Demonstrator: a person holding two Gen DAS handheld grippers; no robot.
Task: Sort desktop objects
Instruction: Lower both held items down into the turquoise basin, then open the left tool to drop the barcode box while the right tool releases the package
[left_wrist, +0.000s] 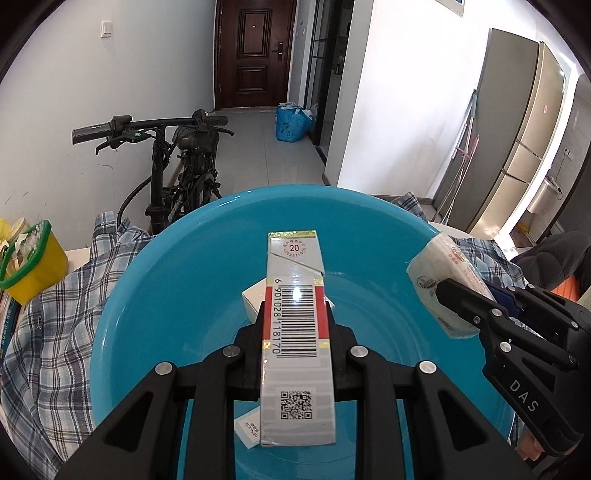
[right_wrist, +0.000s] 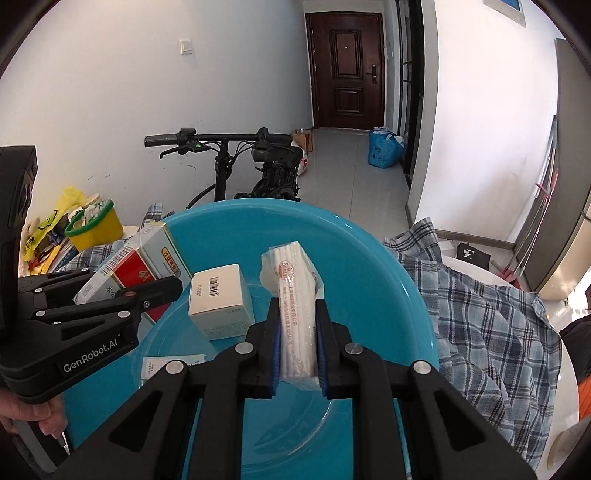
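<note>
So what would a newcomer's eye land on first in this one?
The big blue basin fills the middle of both views, a small white box already inside. Over it, the left gripper clamps a barcoded carton, and the right gripper clamps a clear-wrapped white packet.

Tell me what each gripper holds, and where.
Left gripper clamps the barcode carton across its narrow sides, near mid-length. Right gripper pinches the white packet at its lower half.

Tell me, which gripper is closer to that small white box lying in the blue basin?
Left. The left gripper hangs just beside the white box, left in the right wrist view; the right gripper sits nearer the camera.
</note>
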